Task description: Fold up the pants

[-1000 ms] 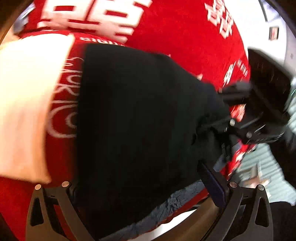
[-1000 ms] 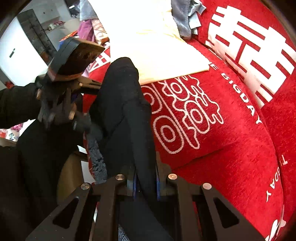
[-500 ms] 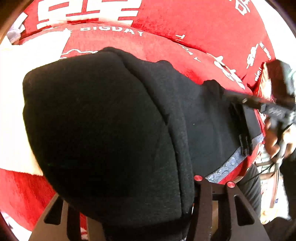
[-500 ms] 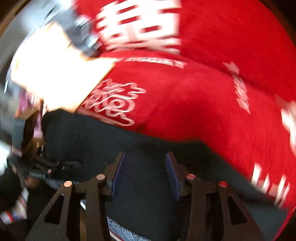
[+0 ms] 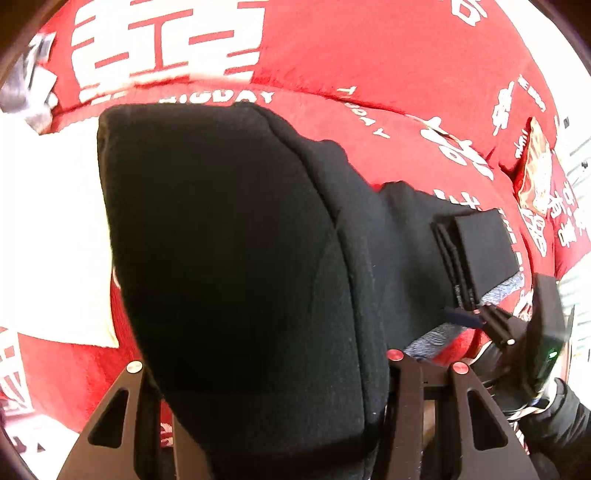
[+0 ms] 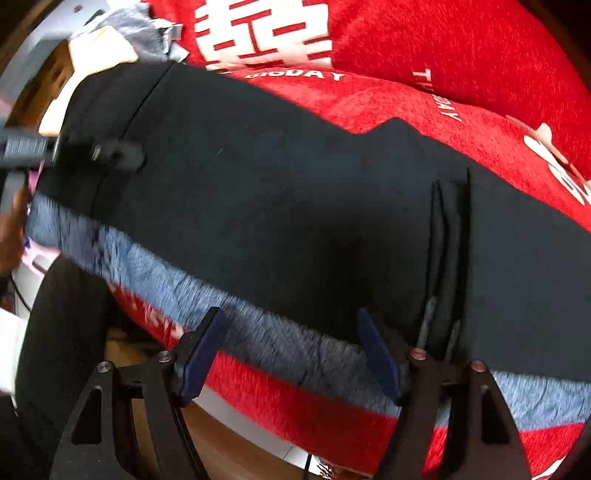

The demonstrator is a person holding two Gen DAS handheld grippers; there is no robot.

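While your left gripper [image 5: 266, 413] stayed clamped on a thick fold of the black pants [image 5: 229, 236], that bunched cloth filled the space between its arms and hid the fingertips. Your right gripper [image 6: 291, 350] had just been opening; its blue pads [image 6: 203, 347] stood well apart over the near edge of the pants, pressing on nothing. From that side, the pants [image 6: 280, 206] lay stretched across a red cushion [image 6: 461, 55] printed with white characters, with a grey-blue strip of fabric [image 6: 236, 317] showing along their near edge. Stacked folded edges showed toward the right end. Beyond the pants, on the left, a pale cream cloth [image 5: 51, 229] lay on the red surface. Farther back sat what looked like grey fabric [image 6: 144, 29], too blurred to name for sure.
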